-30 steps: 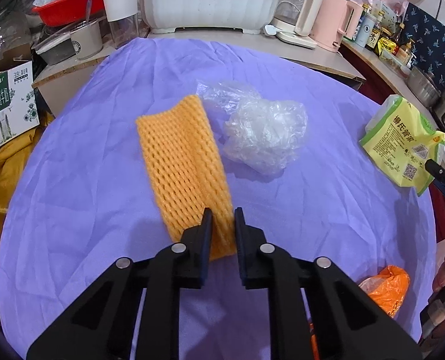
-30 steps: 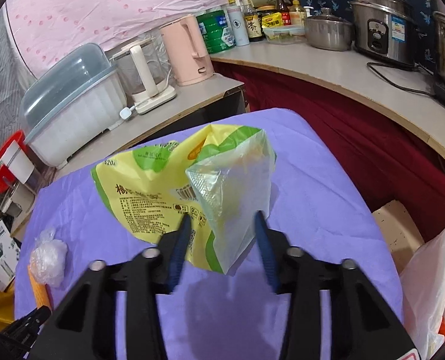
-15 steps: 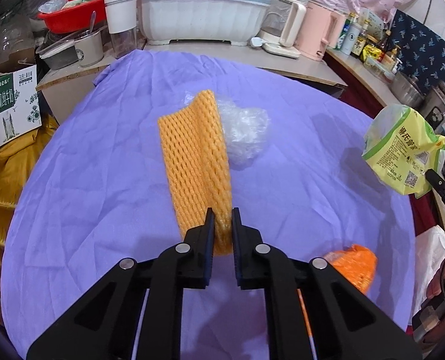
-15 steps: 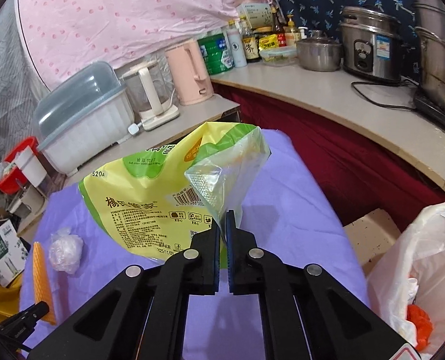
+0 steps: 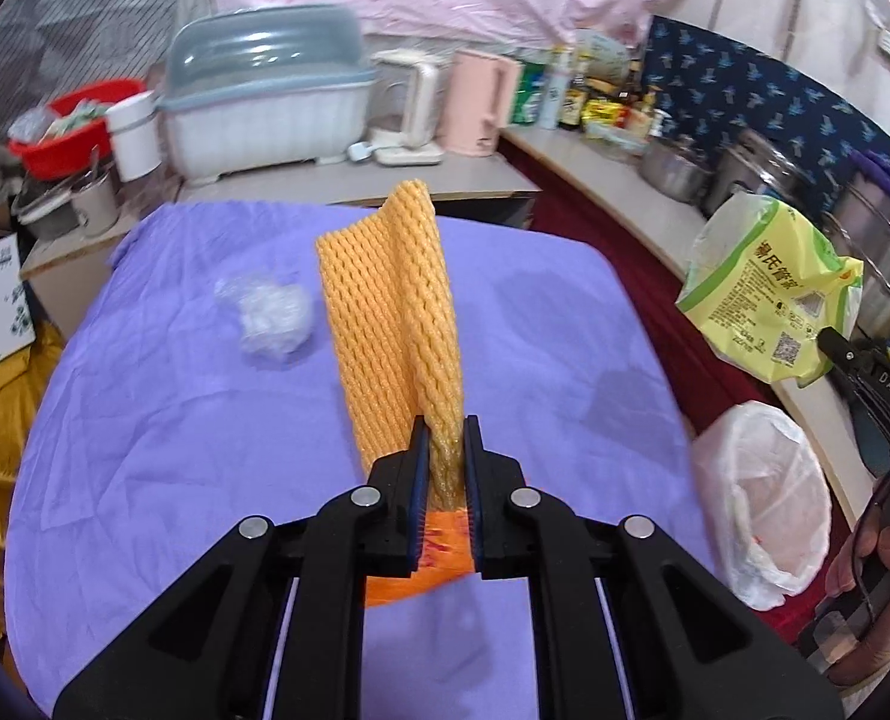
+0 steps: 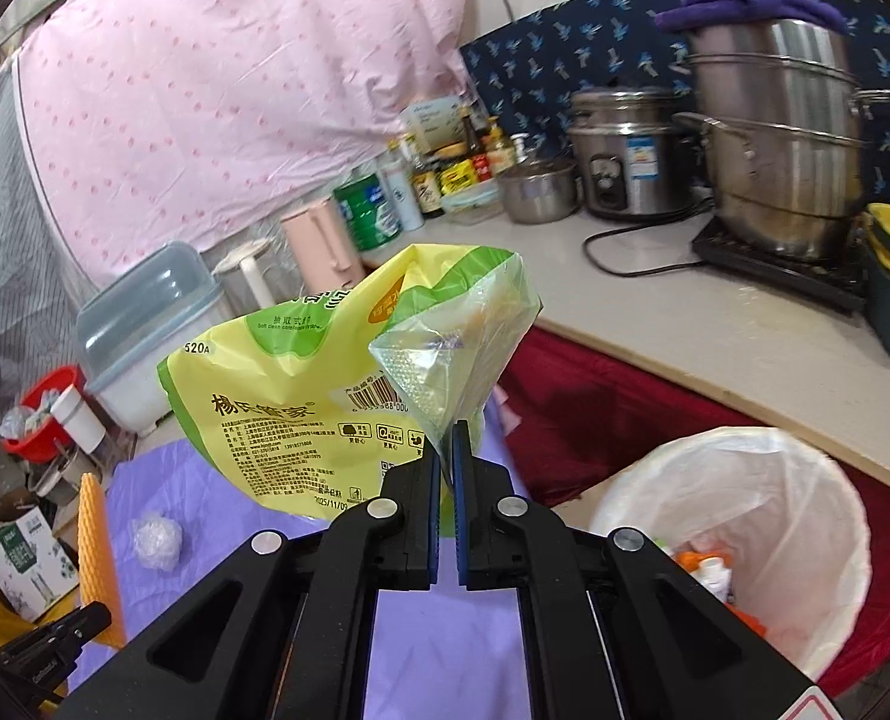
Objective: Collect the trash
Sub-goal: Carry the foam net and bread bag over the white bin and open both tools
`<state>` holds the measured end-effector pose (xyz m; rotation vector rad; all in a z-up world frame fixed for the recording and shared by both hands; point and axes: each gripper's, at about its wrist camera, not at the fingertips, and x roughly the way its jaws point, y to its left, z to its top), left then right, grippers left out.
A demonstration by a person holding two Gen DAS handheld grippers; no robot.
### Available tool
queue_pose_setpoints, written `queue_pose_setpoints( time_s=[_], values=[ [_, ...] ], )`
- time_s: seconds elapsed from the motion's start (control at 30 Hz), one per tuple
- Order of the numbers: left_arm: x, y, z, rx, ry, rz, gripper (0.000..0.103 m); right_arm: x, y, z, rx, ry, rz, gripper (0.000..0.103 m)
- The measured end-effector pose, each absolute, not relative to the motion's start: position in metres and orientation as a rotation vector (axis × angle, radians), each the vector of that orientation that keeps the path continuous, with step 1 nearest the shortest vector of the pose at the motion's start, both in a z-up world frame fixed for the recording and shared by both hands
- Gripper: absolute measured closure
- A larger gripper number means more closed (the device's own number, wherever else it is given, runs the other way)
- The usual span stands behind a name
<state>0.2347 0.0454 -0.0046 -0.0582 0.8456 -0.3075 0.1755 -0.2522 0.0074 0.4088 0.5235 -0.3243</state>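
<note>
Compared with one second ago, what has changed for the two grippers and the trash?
The right gripper closed on the yellow-green bag and lifted it toward the trash bin. The left gripper, already shut on the orange foam net, raised it off the purple cloth. The crumpled plastic wrap stayed put.

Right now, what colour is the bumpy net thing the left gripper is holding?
Orange. The foam net shows best in the left wrist view, pinched in the left gripper.

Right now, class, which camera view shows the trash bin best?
The right wrist view: the trash bin faces the camera with its open mouth, white liner and litter inside visible. In the left wrist view it sits at the far right edge, seen sidelong and distorted, contents barely discernible.
</note>
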Motion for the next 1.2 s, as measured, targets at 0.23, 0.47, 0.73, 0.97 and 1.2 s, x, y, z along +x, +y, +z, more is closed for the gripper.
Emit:
queue_pose_setpoints(
  time_s=[0.23, 0.47, 0.73, 0.97, 1.2],
  values=[
    [0.194, -0.027, 0.018, 0.019, 0.803, -0.423, 0.092, 0.112, -0.298, 0.019, 0.436, 0.486, -0.403, 0.099],
    [0.157, -0.093, 0.021, 0.093, 0.793, -0.532, 0.092, 0.051, -0.346, 0.013, 0.473, 0.477, -0.499, 0.099],
    [0.126, -0.161, 0.01, 0.172, 0.81, -0.649, 0.092, -0.002, -0.386, -0.006, 0.512, 0.487, -0.59, 0.099],
    [0.113, -0.21, -0.009, 0.256, 0.835, -0.728, 0.092, -0.022, -0.403, -0.032, 0.542, 0.53, -0.64, 0.099],
    [0.112, -0.243, -0.032, 0.313, 0.872, -0.777, 0.092, -0.019, -0.404, -0.051, 0.515, 0.579, -0.673, 0.099]
  ],
)
